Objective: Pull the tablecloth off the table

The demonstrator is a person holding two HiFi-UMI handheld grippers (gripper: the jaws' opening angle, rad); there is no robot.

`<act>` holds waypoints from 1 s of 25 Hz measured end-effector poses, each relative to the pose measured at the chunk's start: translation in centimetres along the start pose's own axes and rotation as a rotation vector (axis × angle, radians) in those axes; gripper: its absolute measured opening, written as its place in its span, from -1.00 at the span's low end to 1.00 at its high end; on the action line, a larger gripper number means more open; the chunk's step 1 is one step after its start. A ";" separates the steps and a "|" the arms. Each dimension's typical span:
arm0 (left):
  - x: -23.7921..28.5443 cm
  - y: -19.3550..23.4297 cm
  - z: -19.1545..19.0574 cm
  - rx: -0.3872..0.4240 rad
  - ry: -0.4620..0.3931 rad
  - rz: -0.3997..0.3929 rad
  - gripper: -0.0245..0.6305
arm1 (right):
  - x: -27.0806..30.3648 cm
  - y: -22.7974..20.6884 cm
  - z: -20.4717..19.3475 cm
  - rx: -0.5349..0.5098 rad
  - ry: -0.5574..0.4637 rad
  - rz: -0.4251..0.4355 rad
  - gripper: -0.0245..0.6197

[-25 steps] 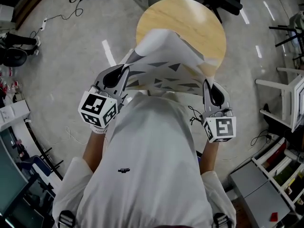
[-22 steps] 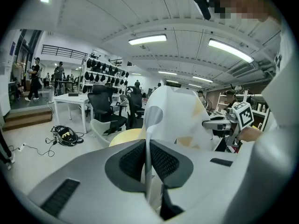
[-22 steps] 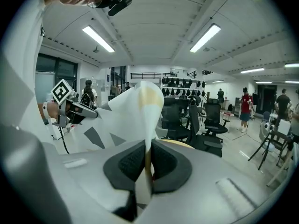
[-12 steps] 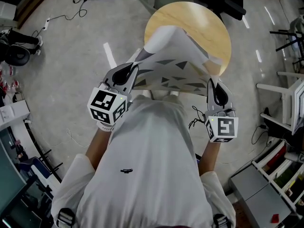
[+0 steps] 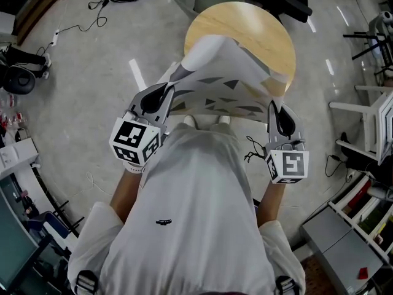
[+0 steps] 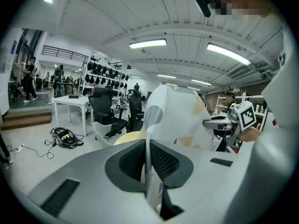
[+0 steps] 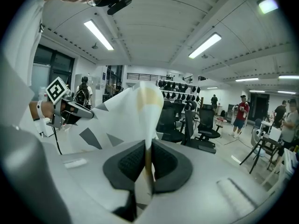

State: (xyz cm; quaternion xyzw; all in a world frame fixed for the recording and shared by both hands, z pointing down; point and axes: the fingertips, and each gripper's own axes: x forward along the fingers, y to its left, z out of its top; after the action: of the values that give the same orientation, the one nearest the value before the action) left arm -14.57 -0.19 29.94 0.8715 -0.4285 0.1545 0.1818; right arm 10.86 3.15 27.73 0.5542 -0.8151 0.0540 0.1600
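While the left hand-held gripper and the right hand-held gripper each pinch a near corner of the tablecloth, with the pads pressed together on a thin fold of it, the step in hand seems to be the pull itself. To do it well, the person should probably draw both sides back toward the body at the same pace, so that the fabric slides evenly and does not twist or catch on the rim. The grip needs to be firm, because such a thin sheet may slip out between the pads under tension. A low, level pull looks safer than a high lift, which would only raise the cloth into the air. The tablecloth is white with grey triangles and a few pale yellow ones. It hangs stretched between the two grippers in front of the person's chest and rises in a loose ridge, while its far part lies on the near side of the round wooden desk, whose far half is already bare.
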 end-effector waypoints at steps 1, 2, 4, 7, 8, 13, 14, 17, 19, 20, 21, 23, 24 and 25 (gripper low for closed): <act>0.0 -0.1 0.0 0.000 -0.001 -0.001 -0.84 | -0.2 0.0 0.0 -0.003 -0.001 -0.004 -0.83; 0.1 -0.2 0.0 0.000 -0.001 -0.003 -0.84 | -0.4 -0.1 0.0 -0.006 -0.002 -0.008 -0.83; 0.2 -0.6 -0.1 0.001 -0.001 -0.009 -0.84 | -0.8 -0.2 0.0 -0.009 0.000 -0.017 -0.83; 0.2 -0.9 -0.3 0.002 0.001 -0.020 -0.84 | -1.3 -0.3 -0.2 -0.012 0.002 -0.033 -0.83; 0.2 -0.9 -0.4 0.003 0.001 -0.024 -0.84 | -1.4 -0.3 -0.3 -0.011 0.001 -0.040 -0.83; -0.2 -0.8 -0.6 0.009 0.001 -0.042 -0.84 | -1.9 0.1 -0.3 0.020 -0.003 -0.076 -0.83; -0.1 -0.8 -0.5 0.011 0.000 -0.045 -0.84 | -2.0 0.1 -0.3 0.023 -0.003 -0.081 -0.83; 0.1 -1.1 -0.2 0.017 -0.007 -0.052 -0.84 | -2.5 -0.1 -0.3 0.028 -0.005 -0.095 -0.83; 0.1 -1.2 -0.1 0.016 -0.013 -0.055 -0.84 | -2.8 -0.1 -0.2 0.029 -0.007 -0.104 -0.83; -0.1 -1.3 -0.1 0.016 -0.015 -0.055 -0.84 | -2.9 0.0 -0.2 0.028 -0.008 -0.107 -0.83; -0.2 -1.2 -0.1 0.017 -0.018 -0.056 -0.84 | -3.0 0.1 -0.1 0.028 -0.010 -0.109 -0.83; -0.4 -1.3 -0.1 0.017 -0.022 -0.057 -0.84 | -3.1 0.2 0.0 0.026 -0.012 -0.112 -0.83; -0.4 -1.3 -0.1 0.017 -0.023 -0.057 -0.84 | -3.2 0.3 0.0 0.025 -0.012 -0.112 -0.83; -0.5 -1.3 -0.1 0.016 -0.023 -0.058 -0.84 | -3.2 0.4 0.0 0.025 -0.013 -0.113 -0.83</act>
State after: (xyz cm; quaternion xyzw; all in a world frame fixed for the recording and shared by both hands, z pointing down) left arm -13.78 0.93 29.59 0.8866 -0.4041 0.1426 0.1741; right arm 11.59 6.17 26.72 0.6015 -0.7828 0.0516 0.1508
